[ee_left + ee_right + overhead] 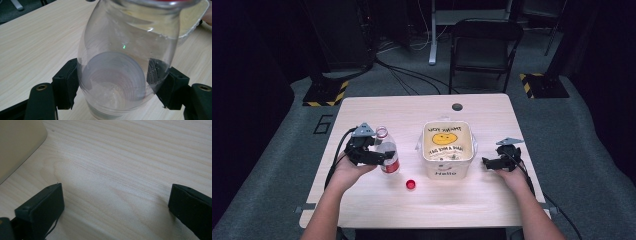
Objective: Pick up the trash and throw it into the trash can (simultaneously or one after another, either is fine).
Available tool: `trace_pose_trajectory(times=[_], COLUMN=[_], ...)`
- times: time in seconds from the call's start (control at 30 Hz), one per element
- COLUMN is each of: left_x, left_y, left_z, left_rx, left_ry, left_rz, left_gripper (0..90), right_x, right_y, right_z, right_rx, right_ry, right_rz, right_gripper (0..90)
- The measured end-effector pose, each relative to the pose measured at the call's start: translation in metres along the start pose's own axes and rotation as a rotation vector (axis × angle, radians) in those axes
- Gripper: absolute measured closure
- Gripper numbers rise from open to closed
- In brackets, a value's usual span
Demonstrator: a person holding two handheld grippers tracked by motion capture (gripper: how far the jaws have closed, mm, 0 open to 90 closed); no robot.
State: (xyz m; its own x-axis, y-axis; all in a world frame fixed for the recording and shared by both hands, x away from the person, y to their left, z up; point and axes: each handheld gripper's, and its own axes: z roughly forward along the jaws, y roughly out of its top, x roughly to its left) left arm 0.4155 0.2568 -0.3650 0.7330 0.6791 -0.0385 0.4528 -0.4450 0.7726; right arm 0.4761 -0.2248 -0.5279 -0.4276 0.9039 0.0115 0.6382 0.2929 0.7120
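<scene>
The left gripper [373, 156] has its jaws clamped on the lower body of the clear bottle [386, 151], which stands left of centre on the table [362, 205], just left of the tub [447, 150]. In the left gripper view the black pads press both flanks of the bottle [125, 57] near its base, and that is the worry: smooth, rounded, thin plastic could squirm out of the pinch or buckle if the squeeze is uneven. The neck is open, and the red cap [411, 184] lies on the table in front, between bottle and tub, so any tilt spills whatever is inside. What is inside looks like very little, only droplets on the wall; I cannot tell whether there is liquid at the bottom. The tub, a white square container with a smiley face printed inside, looks empty. The right gripper [493, 162] rests to the tub's right, jaws spread wide over bare wood, grasping nothing.
</scene>
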Motion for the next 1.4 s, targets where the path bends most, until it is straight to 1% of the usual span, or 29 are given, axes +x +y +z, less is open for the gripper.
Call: trace_pose_trajectory(times=[0.07,0.1,0.13,0.27,0.3,0.33,0.47,0.5,0.53,0.57,0.63,0.7,0.77,0.8,0.87,0.9,0.97,1.0,1.03,1.07,1.17,1.23,1.4], left_x=[-0.001,-0.001,-0.002,-0.003,-0.003,-0.004,-0.005,-0.005,-0.006,-0.006,-0.007,-0.008,-0.008,-0.009,-0.010,-0.010,-0.010,-0.010,-0.011,-0.012,-0.012,-0.012,-0.014], left_y=[0.004,0.006,0.007,0.014,0.015,0.017,0.023,0.025,0.027,0.029,0.033,0.037,0.042,0.045,0.050,0.053,0.058,0.061,0.063,0.066,0.076,0.082,0.098], left_z=[-0.004,-0.006,-0.007,-0.014,-0.014,-0.015,-0.020,-0.021,-0.022,-0.022,-0.024,-0.026,-0.028,-0.029,-0.031,-0.033,-0.035,-0.036,-0.037,-0.038,-0.042,-0.045,-0.049], left_rx=[-0.008,-0.007,-0.014,-0.004,-0.007,-0.003,-0.012,-0.009,-0.014,-0.014,-0.014,-0.022,-0.028,-0.029,-0.033,-0.033,-0.027,-0.027,-0.020,-0.026,-0.038,-0.047,-0.064], left_ry=[-0.003,-0.005,-0.002,0.001,0.004,0.004,-0.009,-0.014,-0.011,-0.015,-0.017,-0.019,-0.021,-0.024,-0.022,-0.022,-0.017,-0.009,-0.009,-0.007,-0.001,-0.002,-0.001], left_rz=[0.000,0.002,0.002,0.017,0.021,0.021,0.024,0.028,0.024,0.025,0.029,0.029,0.034,0.034,0.038,0.042,0.052,0.054,0.054,0.049,0.060,0.058,0.086], left_gripper=[28.2,28.3,28.3,28.3,28.3,28.3,28.3,28.3,28.3,28.3,28.3,28.3,28.3,28.3,28.3,28.3,28.3,28.4,28.3,28.4,28.4,28.4,28.4], right_x=[-0.001,0.000,0.000,0.000,0.001,0.000,0.000,0.001,0.000,0.000,-0.001,0.000,0.000,0.000,0.000,0.000,-0.001,0.000,-0.001,-0.001,-0.001,-0.001,-0.001], right_y=[0.000,0.000,0.000,0.000,0.000,0.000,0.000,0.000,0.000,0.000,0.000,0.000,0.000,0.000,0.000,0.000,0.000,0.000,0.000,0.000,0.000,0.000,0.000], right_z=[0.000,0.000,0.000,0.000,0.000,0.000,0.000,0.000,0.000,0.000,0.000,0.000,0.000,0.000,0.000,0.000,0.000,0.000,0.000,0.000,0.000,0.000,0.000], right_rx=[-0.001,-0.001,-0.001,-0.001,-0.003,-0.003,-0.001,-0.003,-0.004,-0.002,0.000,-0.002,-0.003,-0.004,-0.001,-0.003,0.000,-0.003,0.002,0.001,0.001,0.001,0.001], right_ry=[-0.001,-0.001,-0.001,-0.001,-0.004,-0.003,0.000,-0.004,-0.001,-0.003,0.000,-0.001,0.000,-0.003,-0.001,-0.002,0.000,-0.002,0.001,0.001,0.001,0.004,0.002], right_rz=[-0.011,0.002,0.001,0.002,0.010,0.001,0.000,0.010,-0.003,0.007,-0.008,-0.005,-0.004,0.005,-0.006,-0.001,-0.010,0.000,-0.015,-0.012,-0.013,-0.012,-0.012], right_gripper=[0.0,0.0,0.0,0.0,0.0,0.0,0.0,0.0,0.0,0.0,0.0,0.0,0.0,0.0,0.0,0.0,0.0,0.0,0.0,0.0,0.0,0.0,0.0])
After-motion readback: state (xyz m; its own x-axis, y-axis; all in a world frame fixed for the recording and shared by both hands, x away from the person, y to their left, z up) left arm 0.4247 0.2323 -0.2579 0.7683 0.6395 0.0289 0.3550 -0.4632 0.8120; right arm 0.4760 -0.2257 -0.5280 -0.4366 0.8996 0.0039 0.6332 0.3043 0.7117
